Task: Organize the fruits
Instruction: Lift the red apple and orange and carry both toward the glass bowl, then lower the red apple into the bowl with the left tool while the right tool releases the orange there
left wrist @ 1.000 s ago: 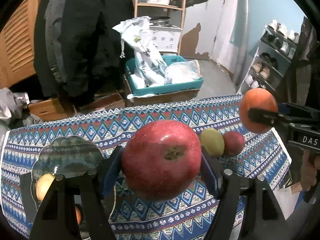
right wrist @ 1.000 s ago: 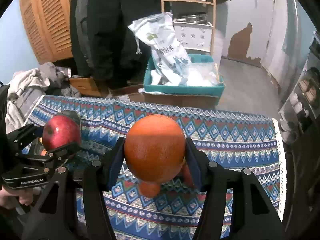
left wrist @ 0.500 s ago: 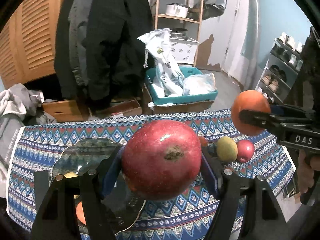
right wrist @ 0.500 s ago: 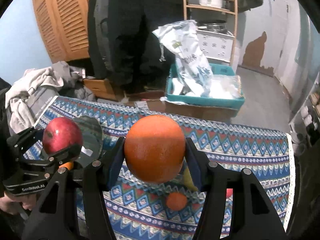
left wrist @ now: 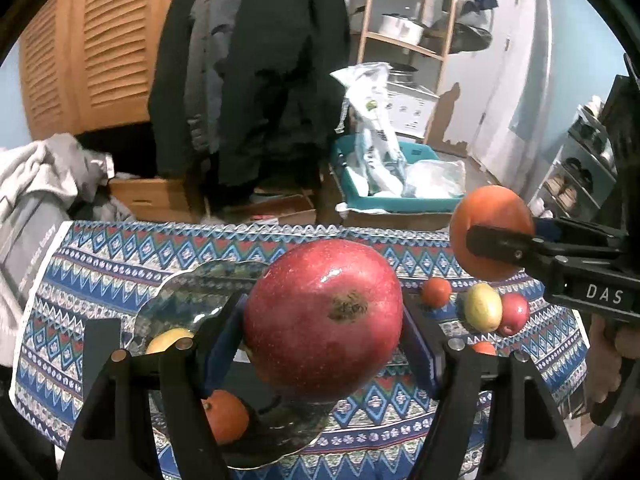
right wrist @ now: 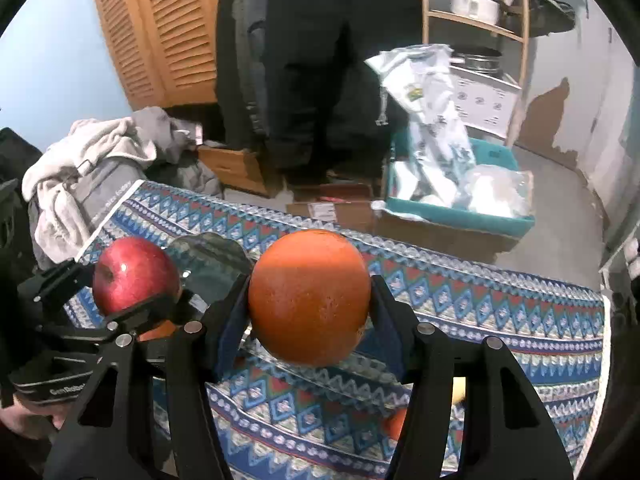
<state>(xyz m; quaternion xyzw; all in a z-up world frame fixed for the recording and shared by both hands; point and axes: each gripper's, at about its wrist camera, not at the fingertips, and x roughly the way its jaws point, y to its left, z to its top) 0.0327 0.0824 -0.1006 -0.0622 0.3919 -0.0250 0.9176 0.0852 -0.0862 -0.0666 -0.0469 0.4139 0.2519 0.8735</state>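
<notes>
Left wrist view: a big red apple [left wrist: 323, 320] fills the space between the left gripper [left wrist: 324, 344] jaws, whose blue pads press on both its sides, so the jaws stand partly apart and clamp it above the table. Below and behind the apple lies a dark glass plate [left wrist: 208, 284] on the patterned cloth [left wrist: 100, 264]; on the plate sit a yellow fruit [left wrist: 170, 340] at the left and a small orange fruit [left wrist: 226, 416] nearer the camera. To the right the right gripper [left wrist: 496, 240] comes in from the side, its black fingers closed on an orange [left wrist: 490, 216] held off the table. Under the orange, on the cloth, a small tangerine [left wrist: 436, 292], a yellow-green fruit [left wrist: 483, 307] and a small red apple [left wrist: 514, 314] lie near one another, the last two touching; a further orange fruit [left wrist: 484, 347] peeks out beside the gripper finger.

Right wrist view: the orange [right wrist: 308, 298] sits gripped between the right gripper's pads, jaws narrow around it. At the left the left gripper [right wrist: 132, 300] carries the apple [right wrist: 134, 280] over the plate [right wrist: 212, 264]. Past the table stand a teal bin [right wrist: 460, 216] with white bags, a heap of grey clothes [right wrist: 92, 160] and louvred wooden doors [right wrist: 168, 32].
</notes>
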